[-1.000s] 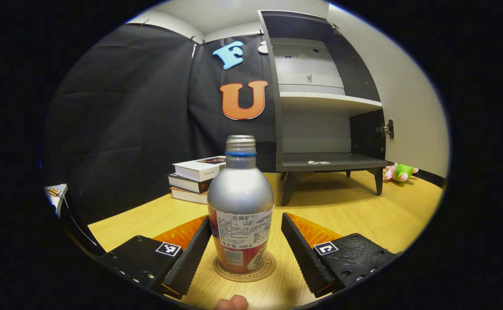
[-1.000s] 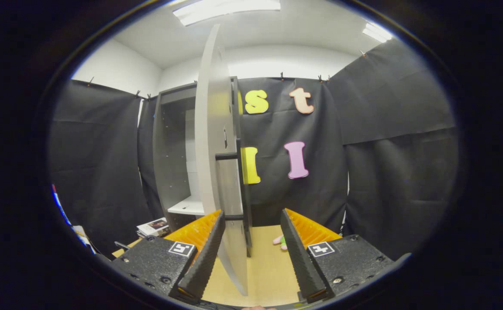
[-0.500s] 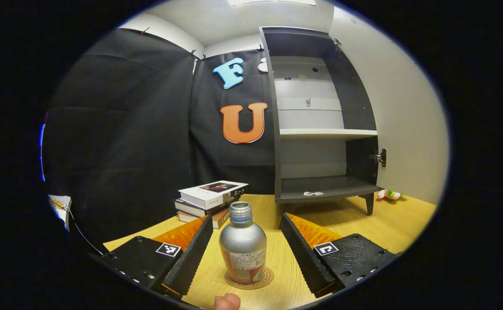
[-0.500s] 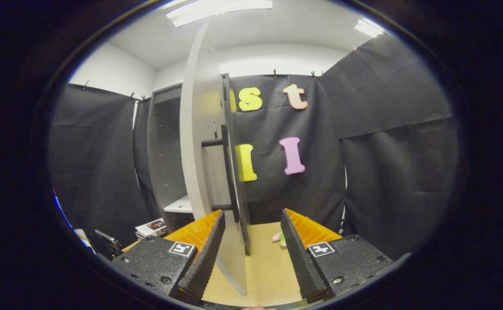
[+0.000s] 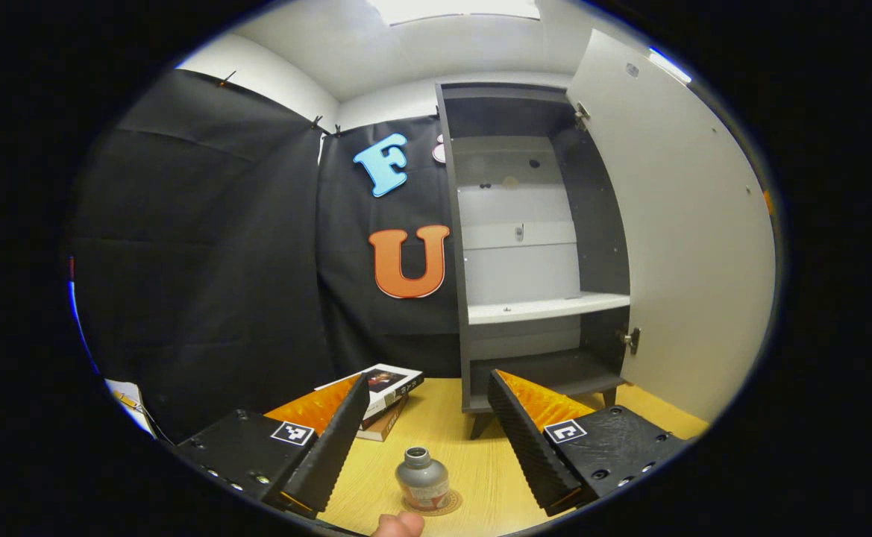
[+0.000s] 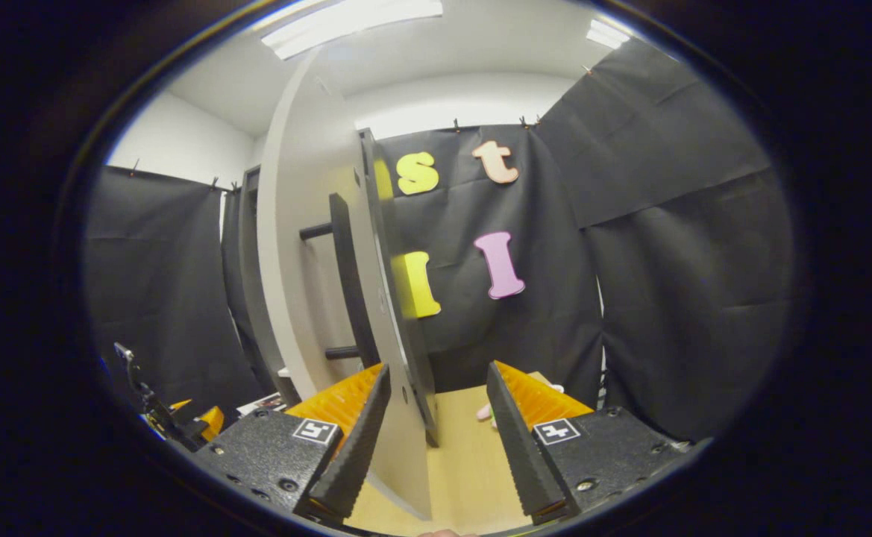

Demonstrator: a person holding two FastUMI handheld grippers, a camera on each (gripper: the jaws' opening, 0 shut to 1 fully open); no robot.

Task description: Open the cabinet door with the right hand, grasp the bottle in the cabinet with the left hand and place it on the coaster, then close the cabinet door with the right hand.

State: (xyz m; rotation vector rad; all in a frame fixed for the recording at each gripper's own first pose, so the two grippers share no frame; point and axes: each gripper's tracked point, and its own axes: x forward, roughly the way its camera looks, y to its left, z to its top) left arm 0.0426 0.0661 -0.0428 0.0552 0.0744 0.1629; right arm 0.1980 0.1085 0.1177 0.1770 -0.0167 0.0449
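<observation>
Stacked books (image 5: 383, 395) lie on the wooden table (image 5: 659, 406).

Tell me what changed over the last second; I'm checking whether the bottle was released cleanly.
The left claw, already open, pulled up and back from the bottle, which now looks small. The right claw moved in on the cabinet door's edge. The bottle stayed upright on the coaster; the door is still open.

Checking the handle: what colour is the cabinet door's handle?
Black handle, best in the right gripper view.

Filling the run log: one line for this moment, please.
phase: close door pending | bottle: upright on coaster | left tool: open, above bottle | right tool: open, straddling cabinet door edge | door: open
</observation>
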